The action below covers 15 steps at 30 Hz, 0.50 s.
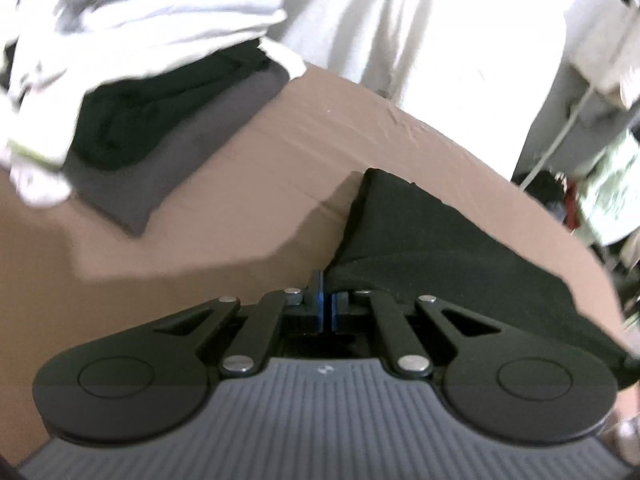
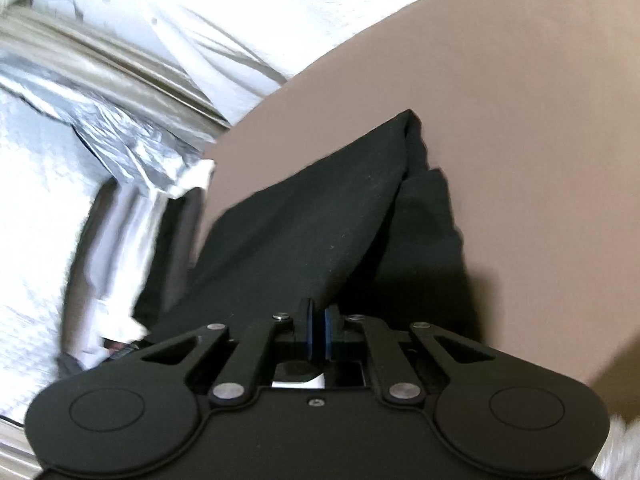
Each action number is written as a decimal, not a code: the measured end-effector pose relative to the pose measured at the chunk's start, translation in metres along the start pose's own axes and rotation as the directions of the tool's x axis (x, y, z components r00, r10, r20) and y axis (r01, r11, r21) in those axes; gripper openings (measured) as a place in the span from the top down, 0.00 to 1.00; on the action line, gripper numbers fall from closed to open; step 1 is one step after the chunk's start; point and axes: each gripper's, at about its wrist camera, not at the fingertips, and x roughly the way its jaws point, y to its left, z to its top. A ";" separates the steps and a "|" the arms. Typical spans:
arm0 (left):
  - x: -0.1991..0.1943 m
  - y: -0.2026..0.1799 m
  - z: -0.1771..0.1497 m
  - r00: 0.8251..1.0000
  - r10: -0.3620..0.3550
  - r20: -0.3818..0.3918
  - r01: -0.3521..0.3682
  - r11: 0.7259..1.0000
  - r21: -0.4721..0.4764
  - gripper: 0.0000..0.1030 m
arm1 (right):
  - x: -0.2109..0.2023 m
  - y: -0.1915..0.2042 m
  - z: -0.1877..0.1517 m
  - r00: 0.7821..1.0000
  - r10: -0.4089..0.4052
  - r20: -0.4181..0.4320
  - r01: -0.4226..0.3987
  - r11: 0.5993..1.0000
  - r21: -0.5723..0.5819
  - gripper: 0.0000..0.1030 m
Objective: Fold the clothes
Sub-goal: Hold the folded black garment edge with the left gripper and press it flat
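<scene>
left tool: jaws closed, pinching an edge of the black garment; cloth runs straight out of the pads and off to the right.
right tool: jaws closed on the same black garment; the fabric rises taut from the pads toward a far peak.
garment location: draped on the brown counter, partly lifted between the two tools; one fold ridge visible in the right wrist view, with a looser flap lying beside it on the counter.
handling: looks like a light, soft knit, no stiffness. It tents between grip points and sags elsewhere. Matte weave, likely not slippery against the pads. Nothing fragile, but it will stretch and skew if the tools pull unevenly.
where to hold: hem or corner edges, as now. A pinch through more than one layer would drag the lower layer along, so check the layer count at the right tool; can't tell it from here.
risk: thin edge bite, fabric could slip out if tension jumps.
beyond: stack of folded clothes (white, black, grey layers) on the far left of the counter, well apart from the garment.
far: white sheeting and crinkled silver foil-like material past the counter edge. Blurred, no detail.
</scene>
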 end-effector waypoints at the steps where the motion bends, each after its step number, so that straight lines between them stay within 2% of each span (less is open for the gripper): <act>1: 0.003 0.007 -0.002 0.999 -0.009 -0.037 0.008 0.999 -0.033 0.97 | -0.004 -0.001 -0.002 1.000 -0.030 0.002 0.030 0.999 0.014 0.92; 2: 0.011 0.013 -0.005 0.995 -0.012 -0.096 0.007 0.998 -0.054 0.96 | -0.005 -0.001 -0.005 0.998 -0.066 0.002 0.066 0.998 0.012 0.92; 4: 0.032 0.017 -0.013 0.974 0.040 -0.223 -0.054 0.997 -0.056 0.95 | 0.004 -0.004 -0.011 0.988 -0.155 -0.014 0.154 0.988 -0.031 0.92; 5: 0.034 0.012 -0.014 0.972 0.063 -0.227 -0.072 0.997 -0.028 0.96 | 0.009 -0.007 -0.013 0.984 -0.176 -0.036 0.175 0.984 -0.025 0.92; 8: 0.024 -0.003 -0.013 0.981 0.097 -0.170 -0.089 0.995 0.055 0.95 | 0.010 -0.010 -0.016 0.987 -0.150 -0.058 0.151 0.989 -0.001 0.93; 10: 0.015 -0.002 -0.013 0.986 0.076 -0.146 -0.072 0.997 0.037 0.95 | -0.001 -0.002 -0.017 0.990 -0.136 -0.037 0.135 0.991 -0.024 0.93; 12: 0.014 0.002 -0.016 0.984 0.074 -0.160 -0.072 0.997 0.013 0.94 | -0.006 0.003 -0.019 0.990 -0.138 -0.044 0.135 0.989 -0.051 0.93; 13: 0.017 0.003 -0.017 0.981 0.079 -0.175 -0.079 0.997 0.006 0.91 | -0.004 0.004 -0.021 0.987 -0.153 -0.059 0.148 0.986 -0.072 0.93; 14: 0.019 0.002 -0.017 0.979 0.084 -0.187 -0.084 0.996 0.008 0.89 | 0.002 0.002 -0.022 0.976 -0.202 -0.079 0.194 0.977 -0.091 0.91; 15: 0.020 0.001 -0.017 0.978 0.089 -0.190 -0.087 0.996 0.017 0.87 | 0.011 -0.001 -0.023 0.957 -0.275 -0.095 0.267 0.960 -0.087 0.88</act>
